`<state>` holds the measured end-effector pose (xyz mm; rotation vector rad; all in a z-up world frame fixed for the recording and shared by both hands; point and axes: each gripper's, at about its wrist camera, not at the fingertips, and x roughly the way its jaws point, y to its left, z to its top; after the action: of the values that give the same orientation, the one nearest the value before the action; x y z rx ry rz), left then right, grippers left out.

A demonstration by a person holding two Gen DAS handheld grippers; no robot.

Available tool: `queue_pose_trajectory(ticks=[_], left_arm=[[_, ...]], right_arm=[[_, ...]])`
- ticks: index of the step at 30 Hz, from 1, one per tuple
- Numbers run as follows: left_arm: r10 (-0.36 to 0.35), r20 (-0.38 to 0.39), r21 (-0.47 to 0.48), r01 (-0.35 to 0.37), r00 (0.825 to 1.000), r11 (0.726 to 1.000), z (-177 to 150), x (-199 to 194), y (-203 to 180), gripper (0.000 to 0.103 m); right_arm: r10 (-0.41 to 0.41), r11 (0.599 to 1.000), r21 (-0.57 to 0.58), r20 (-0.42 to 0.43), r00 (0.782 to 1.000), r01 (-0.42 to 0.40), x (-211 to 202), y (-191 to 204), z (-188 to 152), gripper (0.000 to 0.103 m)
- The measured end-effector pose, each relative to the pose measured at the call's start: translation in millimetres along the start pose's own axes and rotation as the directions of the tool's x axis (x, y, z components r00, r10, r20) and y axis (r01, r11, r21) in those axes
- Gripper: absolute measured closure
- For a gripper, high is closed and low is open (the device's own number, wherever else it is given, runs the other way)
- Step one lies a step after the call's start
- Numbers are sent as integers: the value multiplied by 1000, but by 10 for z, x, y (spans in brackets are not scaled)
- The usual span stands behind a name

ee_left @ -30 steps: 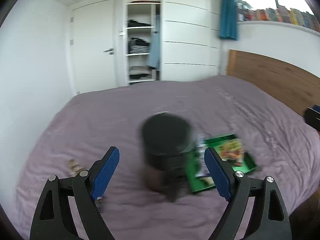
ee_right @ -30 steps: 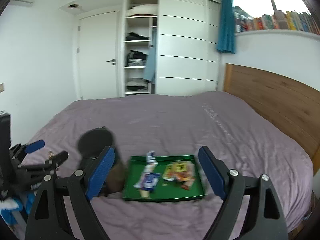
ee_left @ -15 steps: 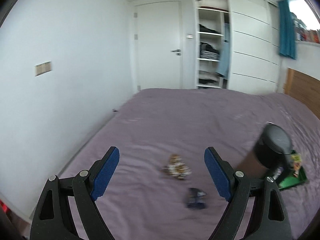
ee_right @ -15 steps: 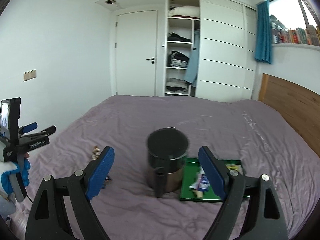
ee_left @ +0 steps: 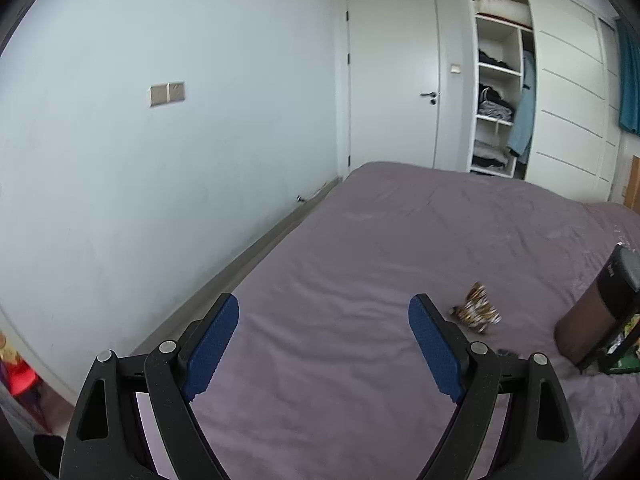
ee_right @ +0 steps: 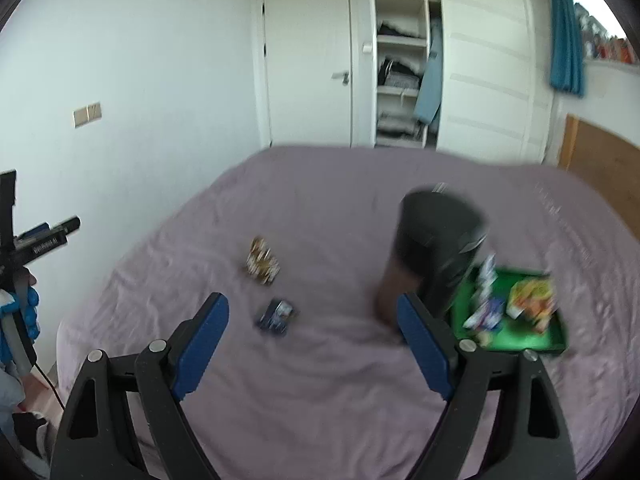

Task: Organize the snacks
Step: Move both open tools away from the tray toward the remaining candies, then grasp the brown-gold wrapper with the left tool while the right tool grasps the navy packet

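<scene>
Both claws spread wide and empty: left gripper [ee_left: 323,344] over bare purple bed [ee_left: 360,248] near its wall-side edge, right gripper [ee_right: 313,334] lower down toward the near edge. Two loose snacks out on the cover, well apart from the green tray [ee_right: 554,338]: a brown-and-white patterned packet [ee_right: 262,266] further in, a small blue packet [ee_right: 277,315] just nearer the near edge. Tray toward the headboard side, already holding several packets, with a dark cylindrical bin [ee_right: 436,252] just beside it. Probably best to take the blue packet first with the right claw: approach low and square, straddle the wrapper across its narrow side, press lightly into the soft cover before closing, avoid pinching cloth. Then lift clear and skirt the bin on the way to the tray.
</scene>
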<state>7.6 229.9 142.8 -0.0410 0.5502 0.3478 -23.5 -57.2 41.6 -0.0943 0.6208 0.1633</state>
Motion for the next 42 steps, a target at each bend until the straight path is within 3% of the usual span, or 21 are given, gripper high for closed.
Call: queue_pose_trajectory(ticks=[8, 13, 16, 19, 23, 31, 32, 34, 35, 38, 40, 42], left_arm=[[9, -118, -1, -9, 993, 1000, -603, 527, -112, 20], [-40, -192, -27, 35, 981, 999, -806, 982, -514, 20], [-98, -215, -44, 90, 972, 995, -717, 1292, -832, 20], [-182, -255, -78, 167, 950, 983, -586, 1693, -1221, 20], [-264, -330, -119, 238, 906, 964, -433, 2220, -1706, 20], [-277, -468, -131, 244, 839, 961, -192, 2792, -2178, 20], [-292, -503, -139, 258, 813, 956, -203, 2853, -2194, 20], [-284, -541, -126, 257, 791, 958, -224, 2932, -2256, 20], [-284, -570, -124, 260, 771, 957, -242, 3005, -2297, 20], [-285, -619, -129, 263, 732, 956, -305, 3141, -2356, 20], [-279, -642, -119, 267, 714, 956, -338, 3226, -2414, 20], [-269, -667, -108, 266, 695, 958, -385, 3306, -2444, 21]], right_arm=[[50, 997, 60, -168, 985, -40, 881, 150, -574, 0], [76, 993, 102, -219, 973, -55, 1443, 94, -576, 0], [111, 986, 146, -239, 965, -78, 1855, 37, -476, 0], [150, 979, 174, -268, 952, -105, 2296, 43, -414, 0], [179, 973, 203, -341, 923, -114, 2740, 66, -433, 0], [212, 961, 254, -438, 874, -106, 3062, 17, -322, 0], [220, 961, 254, -450, 866, -111, 3093, 2, -299, 0], [221, 963, 245, -472, 853, -114, 3137, -3, -281, 0], [233, 961, 249, -484, 843, -122, 3159, -4, -277, 2], [253, 957, 255, -512, 821, -136, 3207, 0, -279, 43], [280, 949, 278, -528, 802, -148, 3241, -15, -292, 97], [306, 939, 304, -529, 792, -160, 3246, -49, -300, 102]])
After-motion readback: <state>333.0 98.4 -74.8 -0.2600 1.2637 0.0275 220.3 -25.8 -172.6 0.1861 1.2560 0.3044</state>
